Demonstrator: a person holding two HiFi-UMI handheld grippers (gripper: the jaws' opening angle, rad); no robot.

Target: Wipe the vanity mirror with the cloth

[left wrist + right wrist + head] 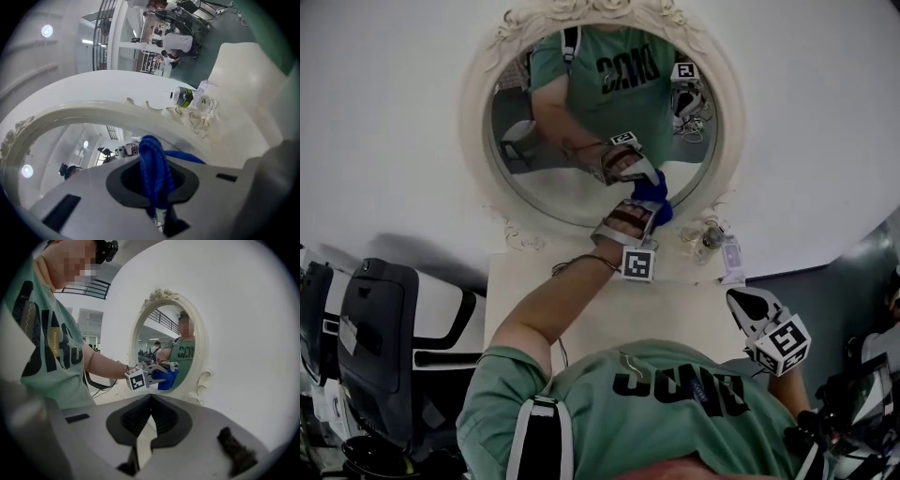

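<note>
The oval vanity mirror [581, 187] in its ornate cream frame [478, 141] hangs on the white wall. My left gripper [645, 212] is shut on a blue cloth [656, 197] and holds it against the lower right of the glass. In the left gripper view the cloth [153, 171] sits bunched between the jaws, just over the frame's lower rim [93, 112]. My right gripper [748, 305] is held back near the person's body, away from the mirror. In its own view its jaws [150, 425] are together with nothing in them, and the cloth [168, 379] shows at the mirror [164, 329].
Small glass bottles [708, 236] stand on the white vanity top [675, 314] right of the mirror's base. A black and white case [380, 337] sits to the left. A thin cable [567, 267] lies on the top near the left forearm.
</note>
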